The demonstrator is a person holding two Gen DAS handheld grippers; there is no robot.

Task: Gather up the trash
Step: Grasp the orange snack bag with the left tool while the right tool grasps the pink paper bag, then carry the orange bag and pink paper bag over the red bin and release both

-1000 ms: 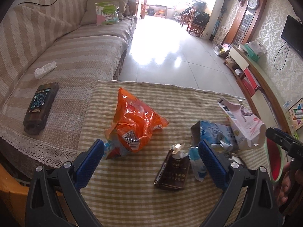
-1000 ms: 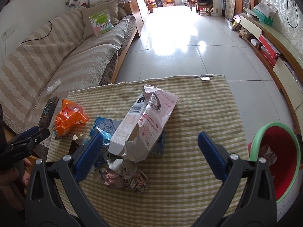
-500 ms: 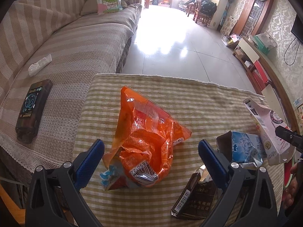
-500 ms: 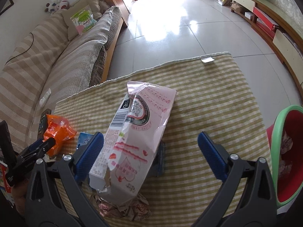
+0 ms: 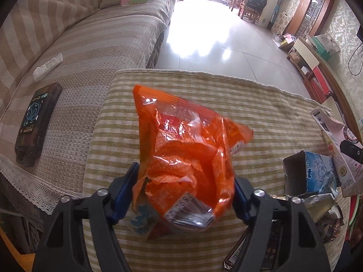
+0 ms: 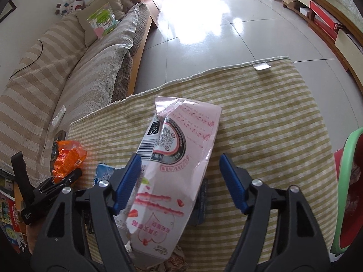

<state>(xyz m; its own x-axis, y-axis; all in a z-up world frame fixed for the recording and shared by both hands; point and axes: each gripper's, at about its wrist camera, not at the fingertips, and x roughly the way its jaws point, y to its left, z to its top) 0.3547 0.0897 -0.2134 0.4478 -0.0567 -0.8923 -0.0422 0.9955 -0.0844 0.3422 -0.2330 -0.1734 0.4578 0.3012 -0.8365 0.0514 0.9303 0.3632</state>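
My left gripper [image 5: 183,195] is shut on a crumpled orange snack bag [image 5: 188,151] on the striped table cloth [image 5: 261,104]; both blue pads press its sides. The bag also shows in the right wrist view [image 6: 68,156]. My right gripper [image 6: 181,181] is open around a pink and white paper bag [image 6: 179,158]; the left pad touches it, the right pad stands apart. A blue carton [image 5: 317,176], a dark box [image 5: 256,253] and crumpled wrappers [image 5: 326,217] lie at the right. A red bin with a green rim [image 6: 347,181] stands to the right of the table.
A striped sofa [image 5: 79,45] runs along the left, with a dark remote-like box [image 5: 36,122] and a white tissue [image 5: 47,63] on it. Tiled floor [image 6: 215,22] lies beyond the table. A low cabinet [image 6: 329,18] lines the right wall.
My left gripper moved forward and closed on the orange bag. My right gripper moved forward over the pink bag and its jaws narrowed around it.
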